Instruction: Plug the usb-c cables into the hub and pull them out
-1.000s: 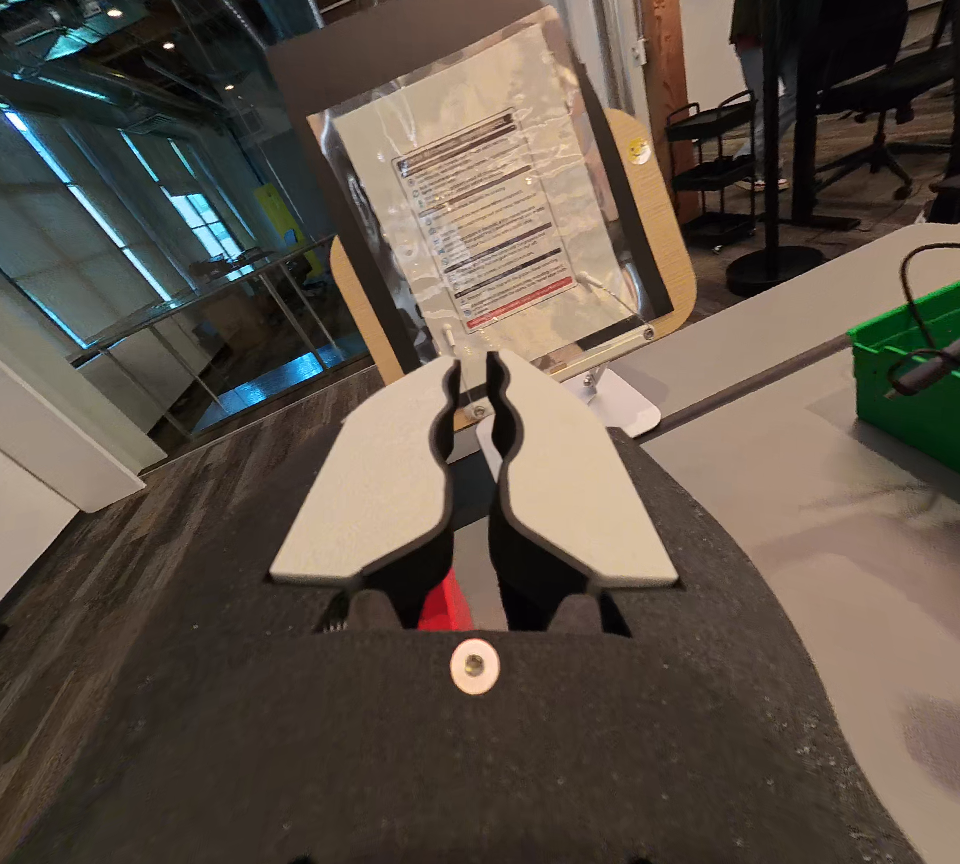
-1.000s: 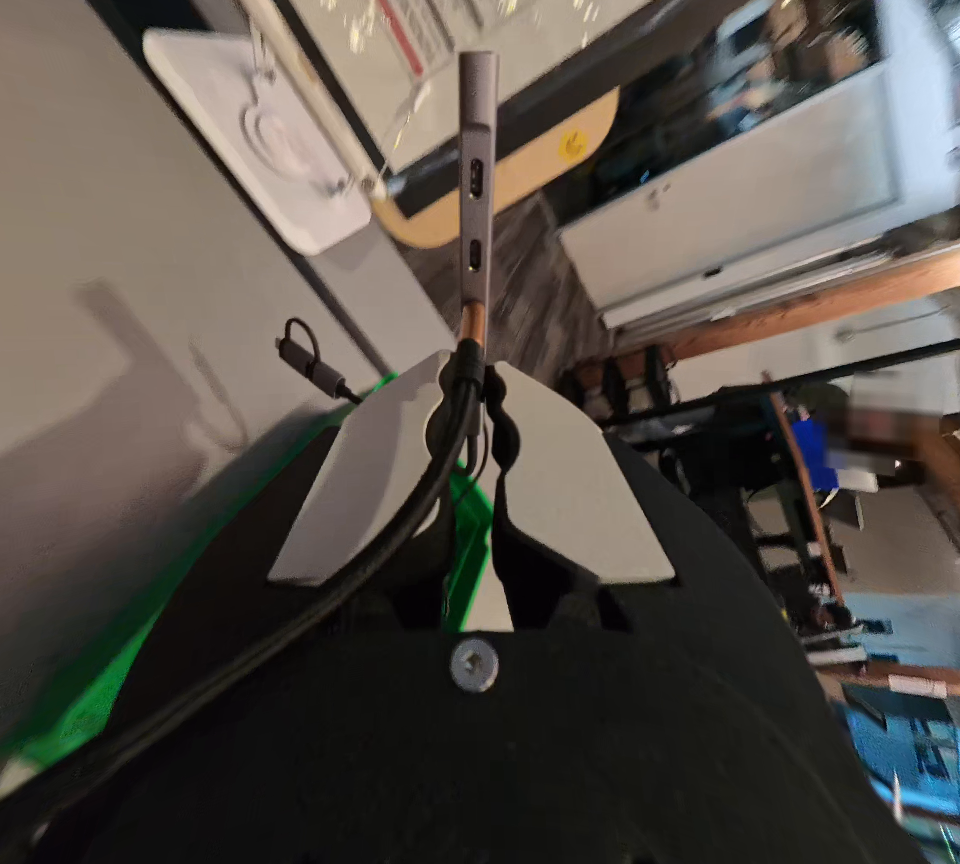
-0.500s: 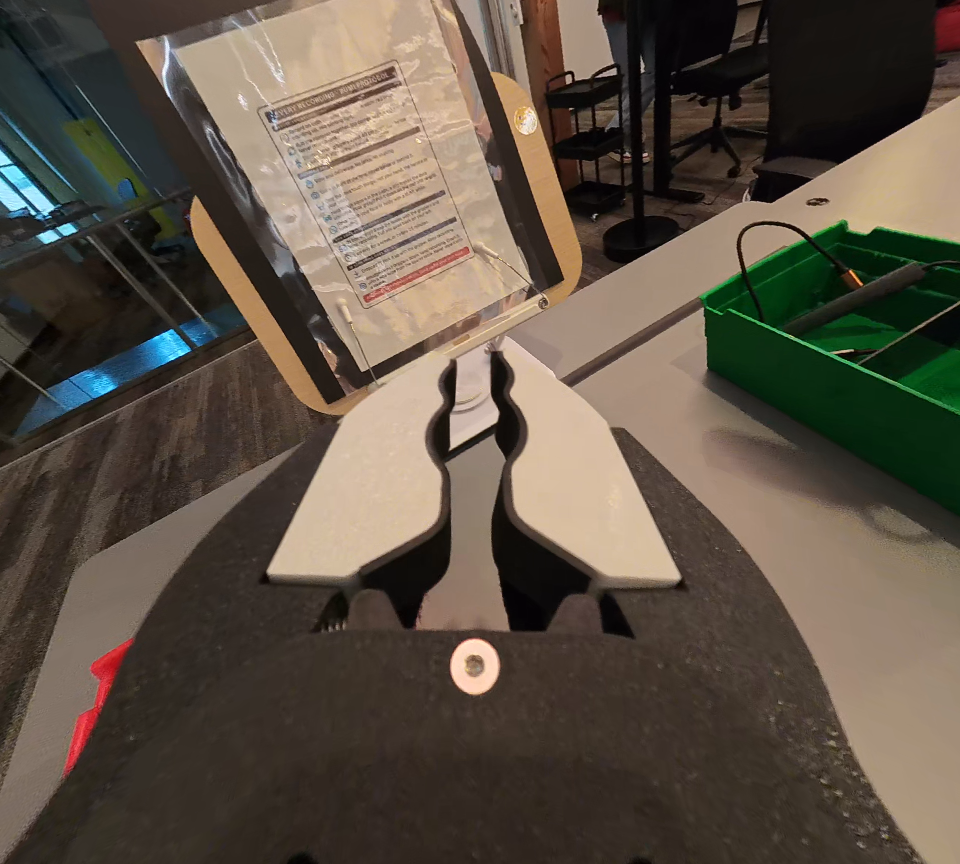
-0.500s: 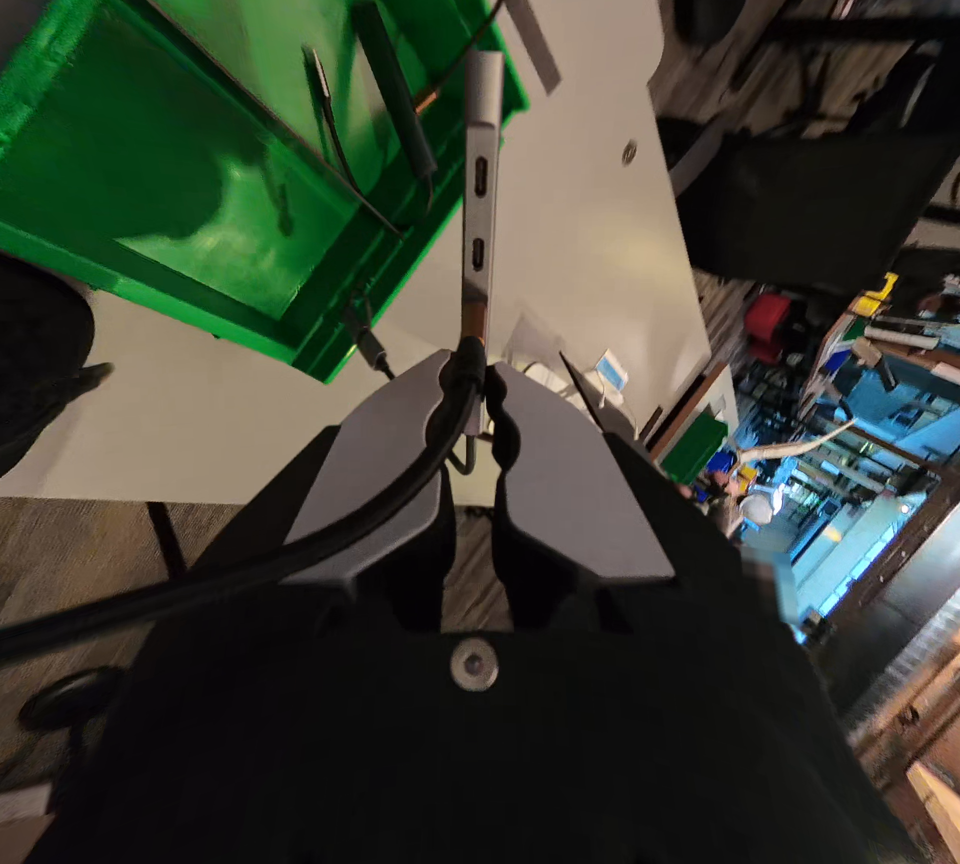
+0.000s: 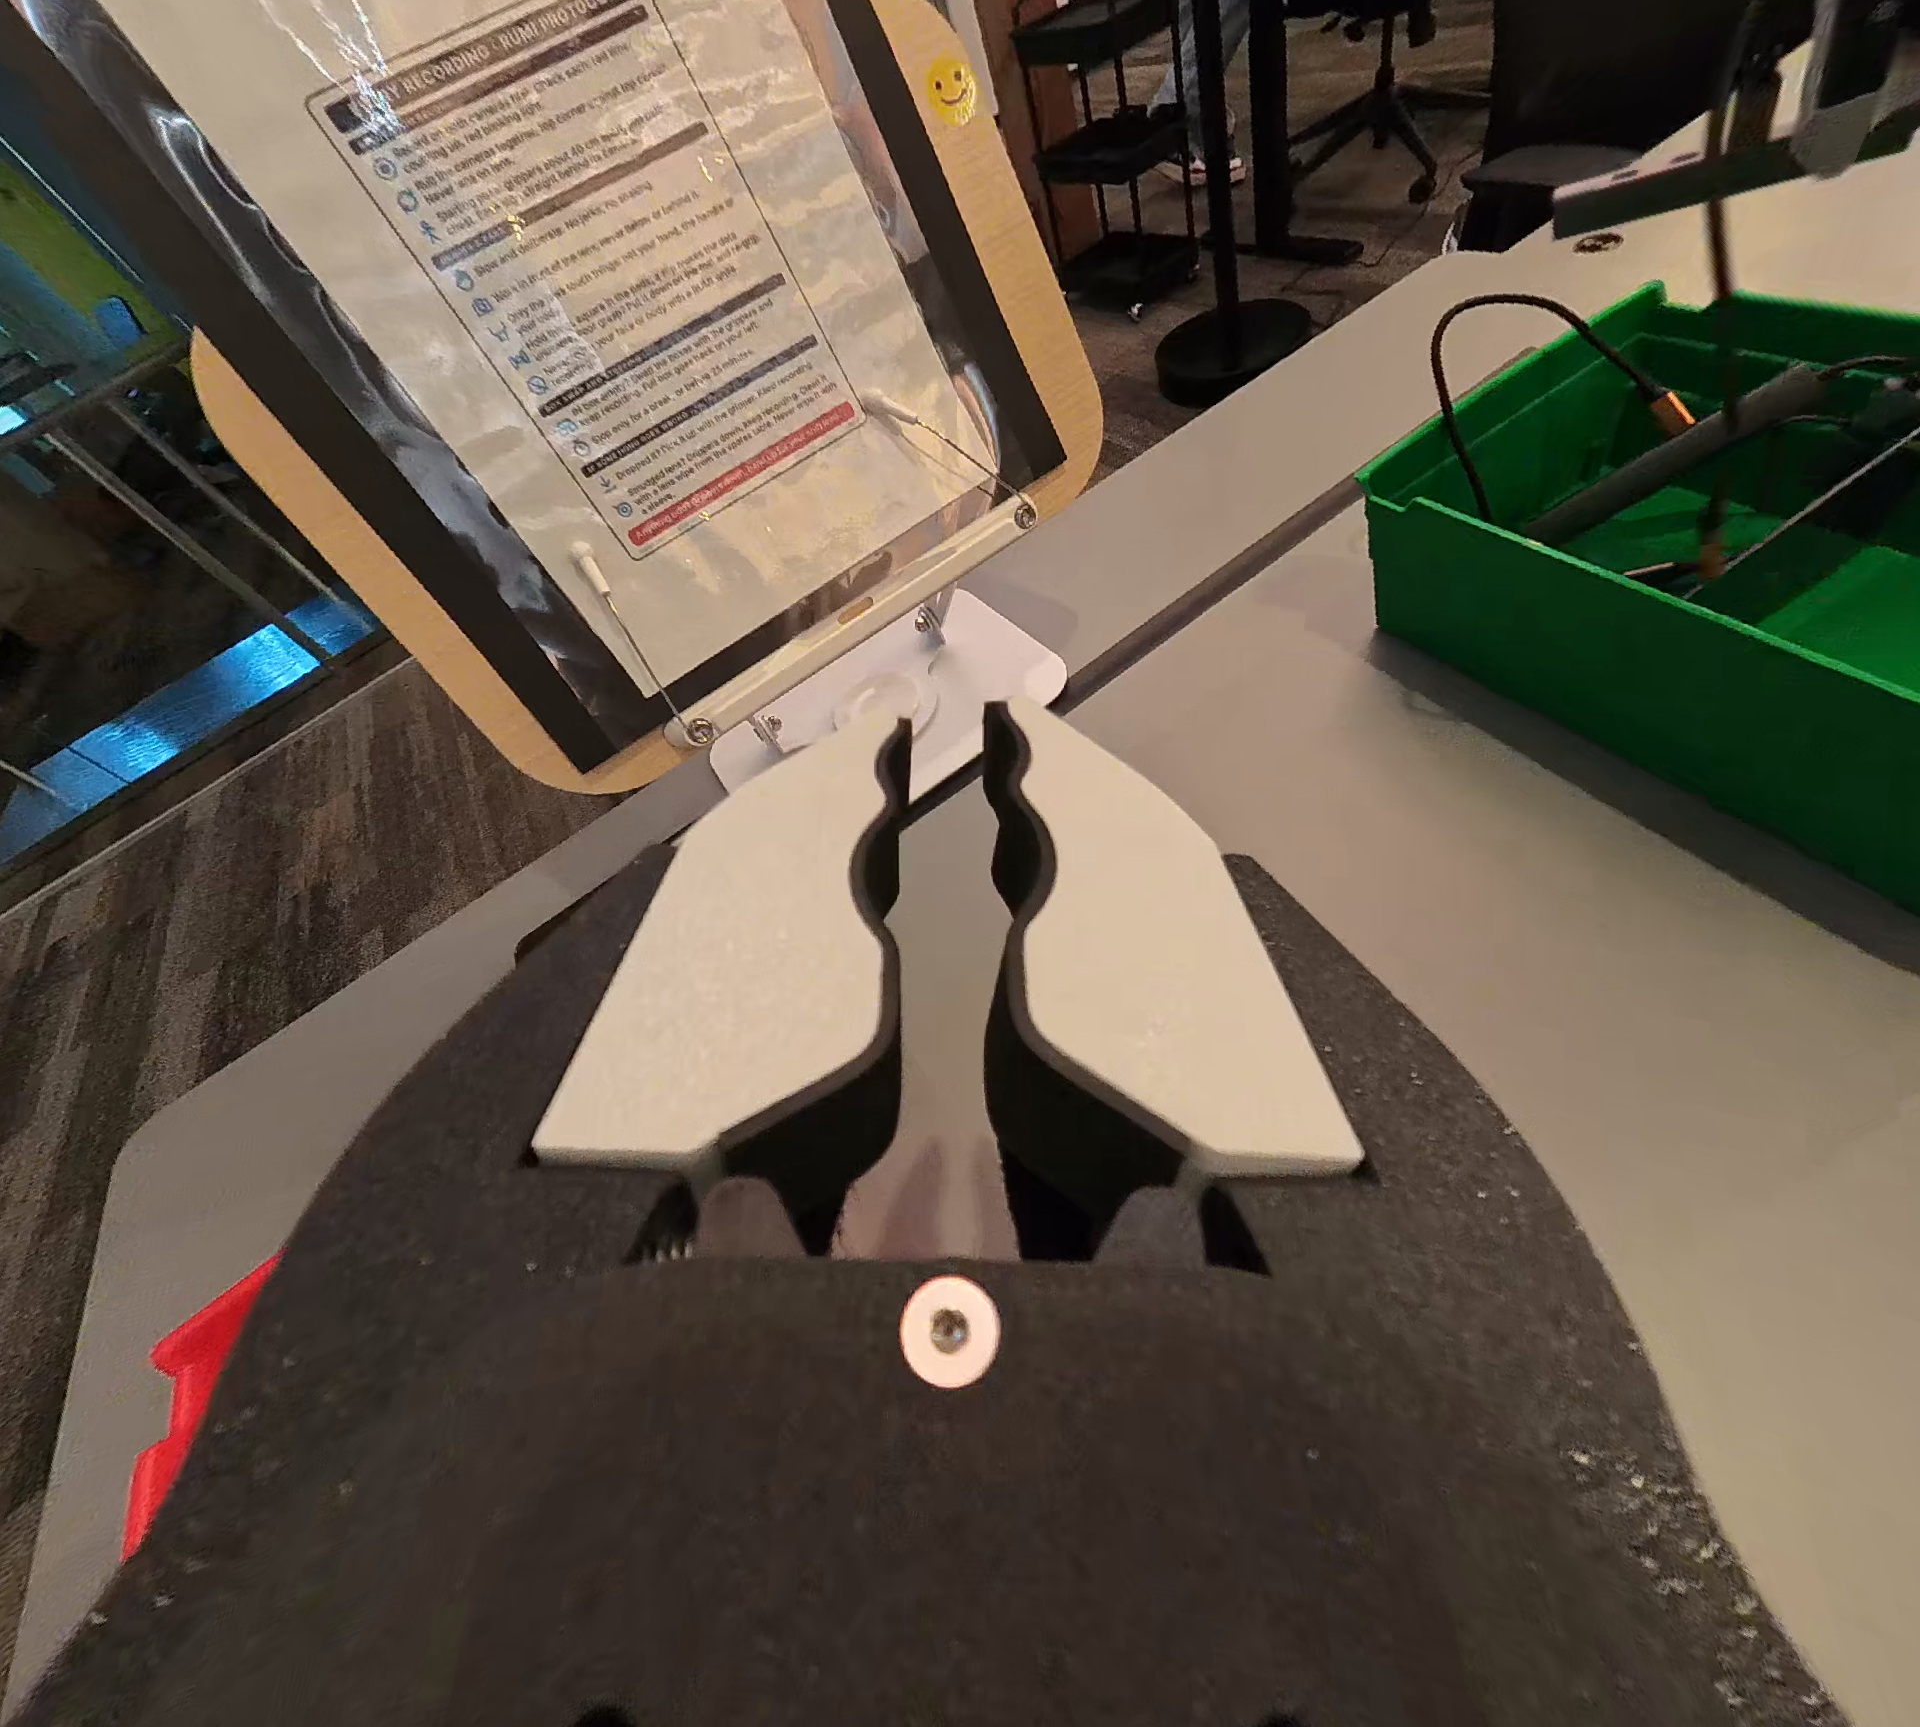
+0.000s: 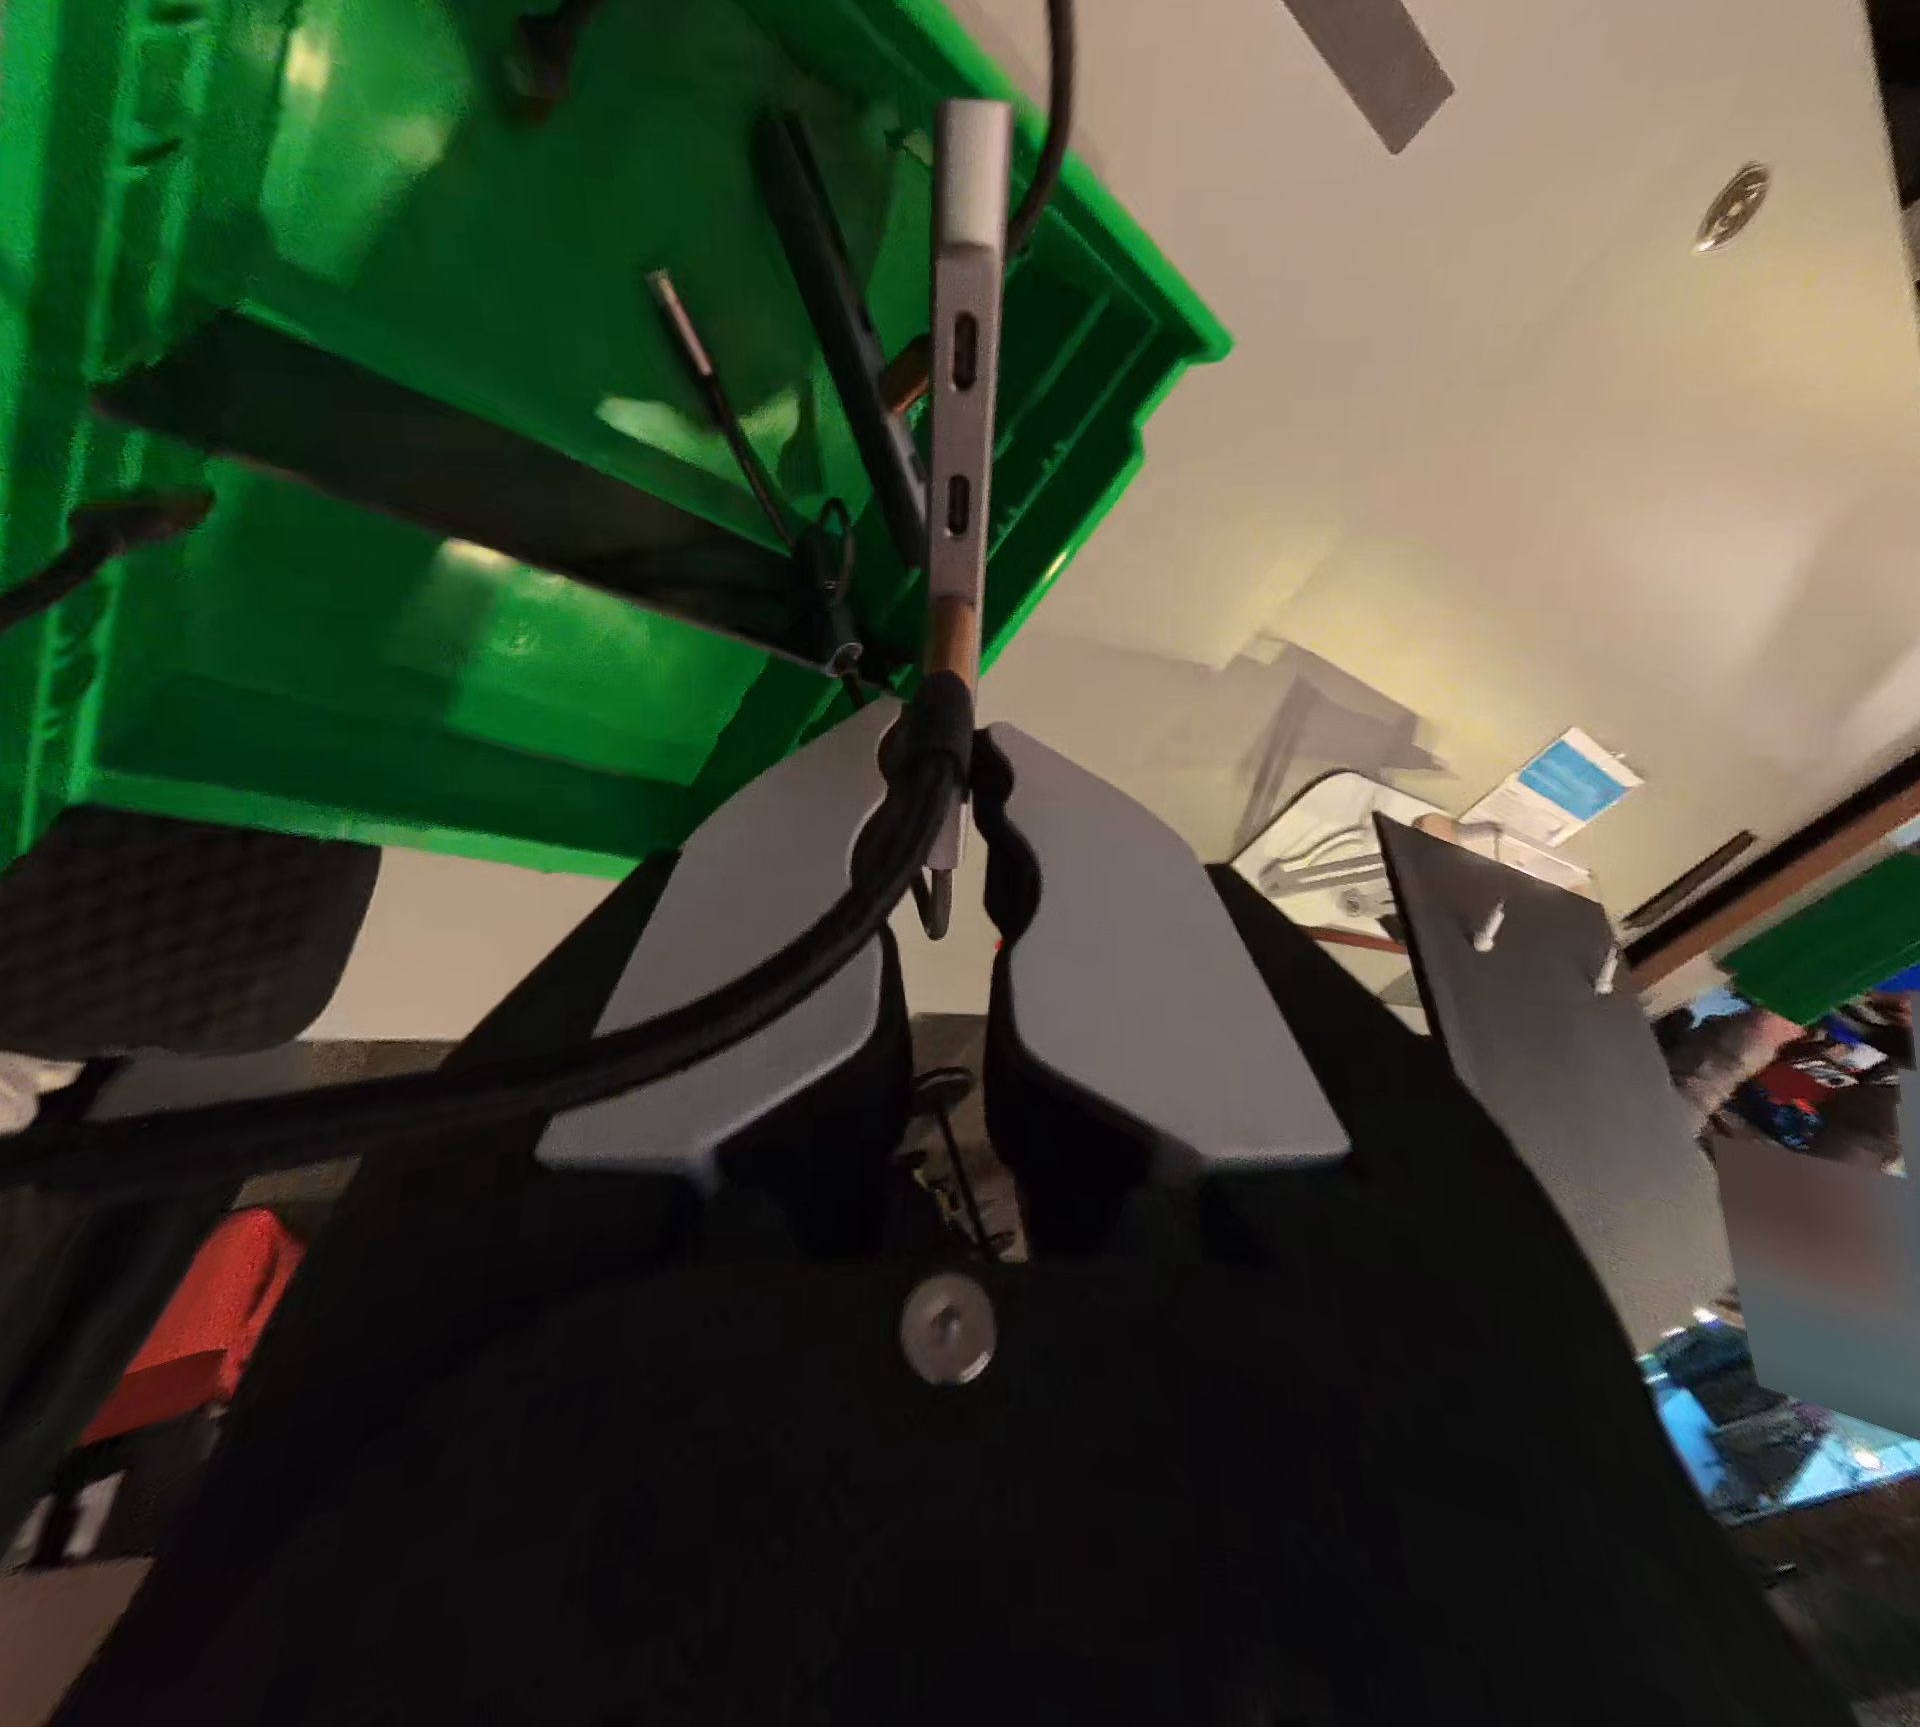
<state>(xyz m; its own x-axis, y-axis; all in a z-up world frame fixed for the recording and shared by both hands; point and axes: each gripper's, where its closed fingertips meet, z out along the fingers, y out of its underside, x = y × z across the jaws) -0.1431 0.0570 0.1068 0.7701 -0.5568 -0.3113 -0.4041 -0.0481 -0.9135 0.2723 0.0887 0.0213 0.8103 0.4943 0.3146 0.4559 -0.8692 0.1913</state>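
One green bin [image 5: 1621, 638] at 3 o'clock, one laminated sheet on a stand [image 5: 582, 264] at 11 o'clock, one smiley sticker [image 5: 952, 88]; two grippers, one hub [image 6: 964, 389] with two open ports at 12 o'clock

Soft indoor light. Glare streaks the plastic sleeve [image 5: 540, 243]. The green bin [image 6: 436, 389] looks motion-blurred. Both views bend at the edges; a shadow lies beside the bin on the table [image 5: 1455, 898].
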